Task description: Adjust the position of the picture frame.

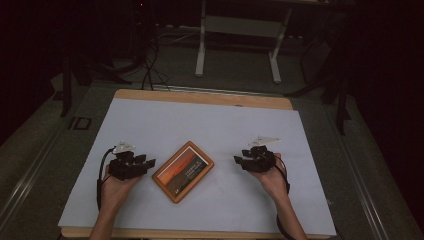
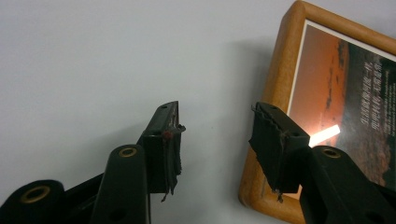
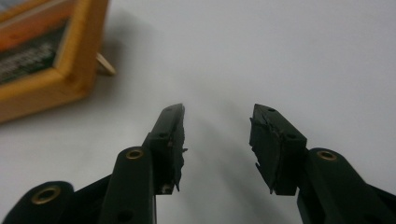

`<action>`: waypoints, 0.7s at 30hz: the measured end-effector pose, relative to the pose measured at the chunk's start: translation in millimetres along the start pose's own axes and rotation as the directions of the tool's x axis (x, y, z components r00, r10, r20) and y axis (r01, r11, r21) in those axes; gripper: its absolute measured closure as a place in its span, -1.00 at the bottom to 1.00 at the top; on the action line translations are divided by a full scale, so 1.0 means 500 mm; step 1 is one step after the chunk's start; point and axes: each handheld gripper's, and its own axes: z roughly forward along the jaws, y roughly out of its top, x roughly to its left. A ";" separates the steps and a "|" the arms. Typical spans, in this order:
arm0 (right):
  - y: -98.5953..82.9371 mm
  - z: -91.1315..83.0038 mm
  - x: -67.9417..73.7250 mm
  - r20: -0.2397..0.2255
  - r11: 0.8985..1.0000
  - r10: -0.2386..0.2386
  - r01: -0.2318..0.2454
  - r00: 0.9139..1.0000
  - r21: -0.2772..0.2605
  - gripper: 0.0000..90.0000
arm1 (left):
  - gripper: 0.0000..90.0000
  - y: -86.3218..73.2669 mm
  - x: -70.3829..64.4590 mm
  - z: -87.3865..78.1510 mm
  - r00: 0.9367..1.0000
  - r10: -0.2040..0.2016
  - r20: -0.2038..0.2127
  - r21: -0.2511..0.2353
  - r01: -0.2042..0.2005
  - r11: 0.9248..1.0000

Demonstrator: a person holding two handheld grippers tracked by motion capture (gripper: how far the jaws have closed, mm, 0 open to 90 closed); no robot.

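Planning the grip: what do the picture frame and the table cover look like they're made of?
The picture frame looks like light varnished wood, rounded edges, with a glossy glazed front that reflects a lamp streak. The table cover looks like matte white paper or thin sheet, edges showing a wooden tabletop.

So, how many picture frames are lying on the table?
1. The picture frame lies flat on the white table, between the left gripper and the right gripper.

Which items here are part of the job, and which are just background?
In play:
- picture frame, flat on the table
- left tongs, open, beside it
- right tongs, open, beside it

Background:
- white sheet covering the table
- metal stand on the floor behind
- cables on the floor
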 end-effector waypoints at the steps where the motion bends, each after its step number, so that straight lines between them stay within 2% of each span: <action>1: 0.002 0.000 0.004 -0.009 1.000 0.001 -0.001 1.000 -0.004 0.22 | 0.16 0.000 -0.001 -0.001 1.000 0.005 0.000 0.001 -0.005 1.000; 6: 0.010 0.006 0.025 -0.044 1.000 -0.005 0.004 0.999 -0.013 0.22 | 0.14 -0.001 -0.008 -0.004 1.000 0.023 0.013 -0.004 -0.023 1.000; 12: 0.018 0.015 0.051 -0.121 1.000 0.002 -0.003 0.993 -0.010 0.14 | 0.09 0.000 -0.020 0.005 0.998 0.059 0.038 0.016 -0.060 0.998; 17: 0.029 0.019 0.072 -0.172 1.000 0.005 -0.007 0.985 -0.008 0.00 | 0.05 0.002 -0.028 0.013 0.994 0.087 0.062 0.026 -0.088 0.996; 21: 0.031 0.026 0.089 -0.194 1.000 0.015 -0.014 0.981 0.008 -0.12 | 0.02 0.003 -0.029 0.019 0.992 0.099 0.079 0.031 -0.101 0.994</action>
